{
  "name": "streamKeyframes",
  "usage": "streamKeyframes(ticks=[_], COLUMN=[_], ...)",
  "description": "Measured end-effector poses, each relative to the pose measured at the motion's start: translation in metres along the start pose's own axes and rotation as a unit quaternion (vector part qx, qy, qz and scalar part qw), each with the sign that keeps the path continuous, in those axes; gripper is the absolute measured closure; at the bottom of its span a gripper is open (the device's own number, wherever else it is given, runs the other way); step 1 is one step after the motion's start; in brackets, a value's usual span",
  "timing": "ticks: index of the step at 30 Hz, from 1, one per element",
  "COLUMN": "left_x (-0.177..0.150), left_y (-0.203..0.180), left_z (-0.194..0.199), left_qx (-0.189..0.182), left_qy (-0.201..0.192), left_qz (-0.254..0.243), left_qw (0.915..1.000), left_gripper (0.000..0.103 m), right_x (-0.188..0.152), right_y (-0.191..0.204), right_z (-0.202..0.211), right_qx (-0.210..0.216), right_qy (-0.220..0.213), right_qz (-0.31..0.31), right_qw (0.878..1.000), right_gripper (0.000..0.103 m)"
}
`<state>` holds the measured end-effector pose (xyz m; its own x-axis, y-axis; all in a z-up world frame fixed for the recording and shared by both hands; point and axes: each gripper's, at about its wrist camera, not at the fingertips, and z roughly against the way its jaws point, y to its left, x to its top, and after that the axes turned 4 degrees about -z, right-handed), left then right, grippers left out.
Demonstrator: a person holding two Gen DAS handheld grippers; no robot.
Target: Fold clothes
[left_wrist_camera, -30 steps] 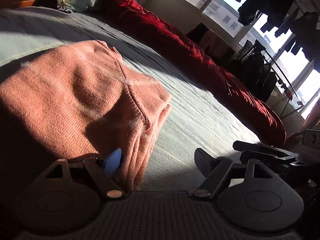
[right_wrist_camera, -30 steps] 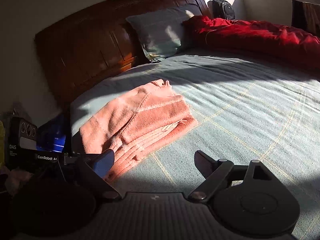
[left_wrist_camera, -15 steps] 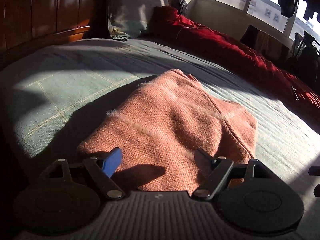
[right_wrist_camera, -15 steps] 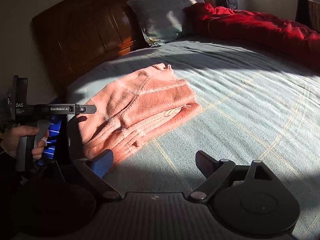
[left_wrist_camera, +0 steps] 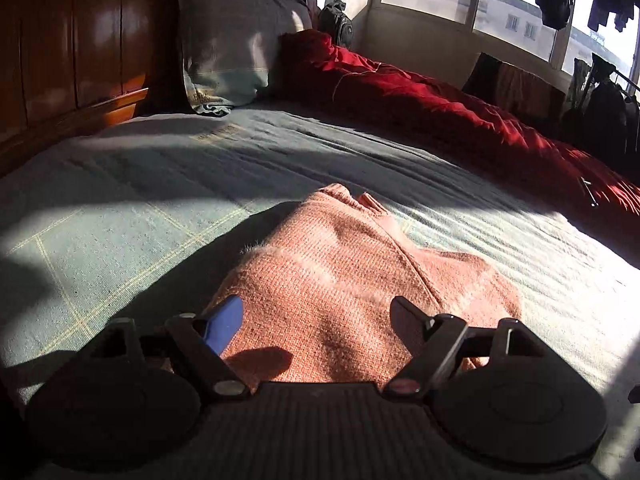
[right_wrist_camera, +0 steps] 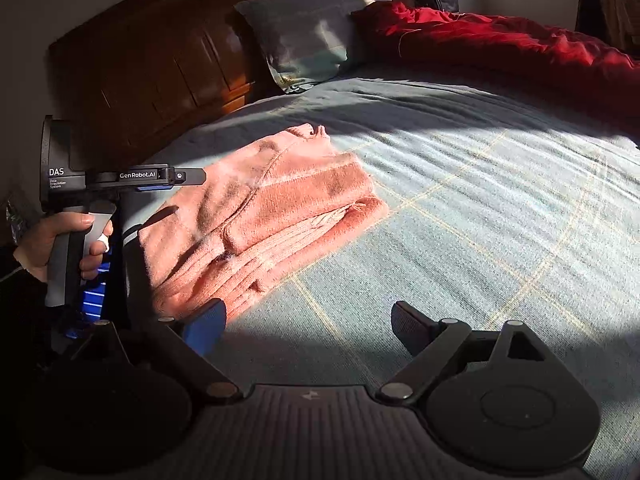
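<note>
I find the pink sweater (right_wrist_camera: 256,216) lying near the left edge of the bed (right_wrist_camera: 480,200), already doubled into a rough bundle, with ribbed layers showing along its near right side. I judge the fold largely made and the job at the tidying or final-fold stage.

My left gripper (left_wrist_camera: 316,322) hangs over the near end of the sweater, jaws wide and pads clear of the knit. My right gripper (right_wrist_camera: 308,320) is also wide and holds nothing; only bedsheet lies between its fingers, with the sweater off to its left.

The next move, as I judge it, calls for lowering the left jaws onto the near edge and closing on all layers at once. The loose knit may slip or drag apart.

Legible writing: "DAS" and "GenRobot.AI" on the left gripper's body in the right view. Print on the pillow (left_wrist_camera: 224,40) corner is unreadable.
</note>
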<state>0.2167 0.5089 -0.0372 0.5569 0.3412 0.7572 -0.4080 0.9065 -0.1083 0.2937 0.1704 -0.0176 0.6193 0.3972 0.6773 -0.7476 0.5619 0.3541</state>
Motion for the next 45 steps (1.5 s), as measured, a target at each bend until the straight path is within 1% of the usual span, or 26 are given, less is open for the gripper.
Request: streamKeyframes(ticks=[3, 5, 7, 8, 9, 13, 15, 16, 17, 18, 19, 20, 21, 29, 34, 36, 38, 42, 45], left_x=[-0.002, 0.001, 0.006, 0.009, 0.012, 0.014, 0.008, 0.004, 0.000, -0.006, -0.008, -0.009, -0.010, -0.014, -0.016, -0.015, -0.012, -0.008, -0.007], left_y=[0.008, 0.007, -0.001, -0.008, -0.017, -0.056, -0.068, -0.071, -0.074, -0.077, -0.079, -0.080, -0.081, -0.079, -0.085, -0.089, -0.092, -0.105, -0.115], left_z=[-0.024, -0.021, -0.009, -0.002, 0.005, 0.005, -0.008, -0.018, -0.027, -0.030, -0.031, -0.032, -0.032, -0.031, -0.030, -0.026, -0.019, 0.014, 0.043], left_qx=[-0.004, -0.003, 0.004, 0.002, -0.009, -0.042, -0.044, -0.041, -0.038, -0.034, -0.038, -0.040, -0.042, -0.038, -0.027, -0.020, -0.012, 0.001, 0.021], left_qy=[0.025, 0.022, 0.009, 0.000, -0.011, -0.016, 0.004, 0.022, 0.036, 0.028, 0.022, 0.020, 0.017, -0.011, -0.014, -0.008, -0.011, -0.047, -0.069], left_qz=[0.021, 0.021, 0.013, 0.003, -0.014, -0.084, -0.106, -0.108, -0.111, -0.122, -0.129, -0.129, -0.127, -0.114, -0.131, -0.130, -0.119, -0.115, -0.126], left_qw=[0.9995, 0.9995, 0.9999, 1.0000, 0.9998, 0.9954, 0.9933, 0.9930, 0.9924, 0.9915, 0.9906, 0.9907, 0.9908, 0.9927, 0.9910, 0.9912, 0.9927, 0.9922, 0.9894], left_gripper=[0.022, 0.022, 0.022, 0.022, 0.022, 0.021, 0.021, 0.021, 0.016, 0.013, 0.005, 0.001, 0.001, 0.001, 0.001, 0.001, 0.001, 0.001, 0.001], right_x=[-0.001, -0.002, -0.001, 0.000, 0.001, 0.004, 0.004, 0.004, 0.003, 0.002, 0.001, -0.001, -0.002, -0.016, -0.023, -0.025, -0.029, -0.034, -0.030], right_y=[-0.001, -0.002, -0.003, -0.004, -0.004, -0.003, -0.003, -0.002, -0.002, -0.002, -0.003, -0.004, -0.005, -0.014, -0.017, -0.017, -0.015, -0.011, -0.008], right_z=[-0.001, 0.000, 0.000, 0.000, -0.001, -0.004, -0.007, -0.008, -0.009, -0.009, -0.010, -0.010, -0.011, -0.010, 0.006, 0.016, 0.027, 0.050, 0.065], right_qx=[-0.005, -0.009, -0.012, -0.014, -0.016, -0.016, -0.016, -0.016, -0.017, -0.019, -0.023, -0.029, -0.036, -0.089, -0.108, -0.111, -0.110, -0.110, -0.090], right_qy=[0.003, 0.003, 0.001, 0.001, 0.000, -0.002, 0.000, 0.002, 0.004, 0.007, 0.010, 0.012, 0.014, 0.039, 0.038, 0.031, 0.024, 0.000, -0.026], right_qz=[0.001, 0.000, -0.001, -0.002, -0.003, -0.007, -0.008, -0.008, -0.008, -0.008, -0.006, -0.005, -0.003, 0.003, 0.008, 0.006, 0.008, 0.021, 0.017], right_qw=[1.000, 1.000, 1.000, 1.000, 1.000, 1.000, 1.000, 1.000, 1.000, 1.000, 1.000, 0.999, 0.999, 0.995, 0.993, 0.993, 0.994, 0.994, 0.995], right_gripper=[0.011, 0.011, 0.011, 0.011, 0.011, 0.010, 0.010, 0.010, 0.010, 0.010, 0.010, 0.008, 0.008, 0.008, 0.008, 0.008, 0.008, 0.007, 0.006])
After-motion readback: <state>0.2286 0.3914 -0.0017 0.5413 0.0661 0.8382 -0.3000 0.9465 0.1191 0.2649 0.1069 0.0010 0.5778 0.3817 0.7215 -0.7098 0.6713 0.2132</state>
